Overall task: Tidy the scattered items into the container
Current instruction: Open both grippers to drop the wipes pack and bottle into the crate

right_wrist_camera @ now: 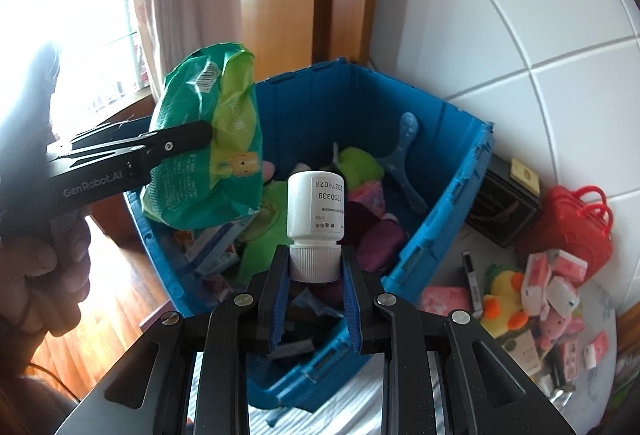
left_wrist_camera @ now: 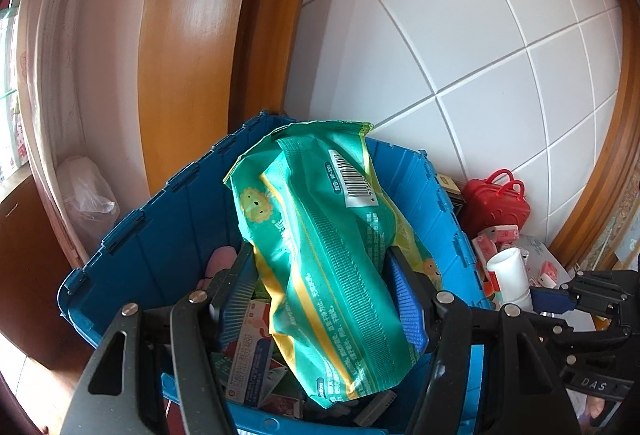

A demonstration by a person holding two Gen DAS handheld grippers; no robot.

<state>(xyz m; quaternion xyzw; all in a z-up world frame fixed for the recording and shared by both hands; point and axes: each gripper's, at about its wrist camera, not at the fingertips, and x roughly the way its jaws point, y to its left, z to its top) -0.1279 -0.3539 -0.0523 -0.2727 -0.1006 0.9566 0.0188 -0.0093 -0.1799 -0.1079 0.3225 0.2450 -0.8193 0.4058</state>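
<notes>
My left gripper (left_wrist_camera: 320,259) is shut on a green wipes pack (left_wrist_camera: 320,203) and holds it upright over the blue crate (left_wrist_camera: 160,227). In the right wrist view the same pack (right_wrist_camera: 208,155) hangs above the crate's left rim, with one finger (right_wrist_camera: 180,141) of the left gripper across it. My right gripper (right_wrist_camera: 315,255) is shut on the ribbed cap of a white bottle (right_wrist_camera: 316,207), which stands bottom-up above the crate (right_wrist_camera: 440,171). From the left wrist view the bottle (left_wrist_camera: 506,271) shows beside the crate's right wall.
The crate holds green and purple plush, a blue toy (right_wrist_camera: 408,155) and small boxes. To its right lie a red toy suitcase (right_wrist_camera: 568,227), a dark box (right_wrist_camera: 504,207), several pink tissue packs (right_wrist_camera: 560,275) and a yellow duck plush (right_wrist_camera: 504,299). A tiled wall and a wooden door frame stand behind.
</notes>
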